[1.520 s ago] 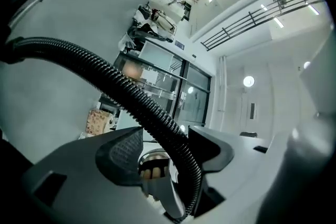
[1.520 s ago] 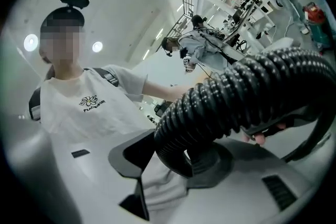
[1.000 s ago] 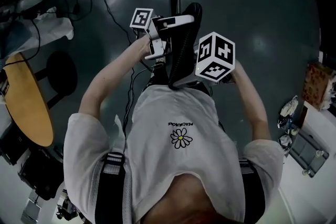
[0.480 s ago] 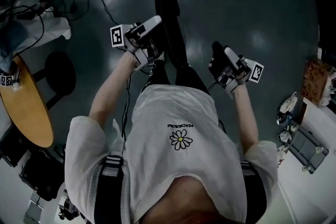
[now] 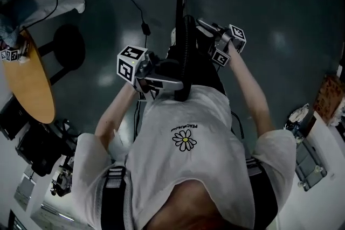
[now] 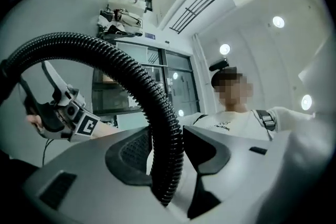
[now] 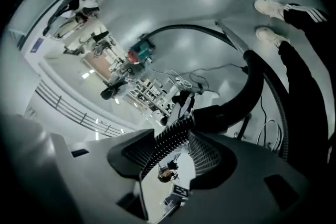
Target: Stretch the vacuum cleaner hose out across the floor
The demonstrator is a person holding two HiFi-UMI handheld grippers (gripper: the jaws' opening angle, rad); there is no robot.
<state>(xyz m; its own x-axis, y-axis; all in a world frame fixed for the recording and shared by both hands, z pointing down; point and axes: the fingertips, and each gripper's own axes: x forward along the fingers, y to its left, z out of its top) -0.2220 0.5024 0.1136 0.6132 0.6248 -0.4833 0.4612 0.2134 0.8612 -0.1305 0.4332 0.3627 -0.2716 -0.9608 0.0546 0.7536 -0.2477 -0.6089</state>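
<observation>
Two grippers are up in front of the person's chest, with the black ribbed hose (image 5: 186, 48) running between them. The left gripper (image 5: 173, 82), nearer the white shirt (image 5: 178, 164), has just been closing its jaws, and they now pinch the hose. Its own view shows the ribs caught between the two pads, and from there the hose rises and arches over to the left. The right gripper (image 5: 201, 29) sits further out, on the right. Its jaws have just been opening and stand wide, with the hose threaded through the gap where the ribbed part meets a smooth black cuff (image 7: 231, 107) — the pads lie close beside it but do not visibly bite. Between the two grippers the hose humps up in a short loop, off the floor (image 5: 269, 2). Past that loop it runs away as a thin dark line across the grey surface toward the far side. In the right gripper view it curves round toward a teal machine (image 7: 140, 53) far off. At the far left stands a round wooden table (image 5: 33, 89) with a black stool (image 5: 69, 46) just beside it, and cables (image 5: 132, 2) trail over the floor near them.
</observation>
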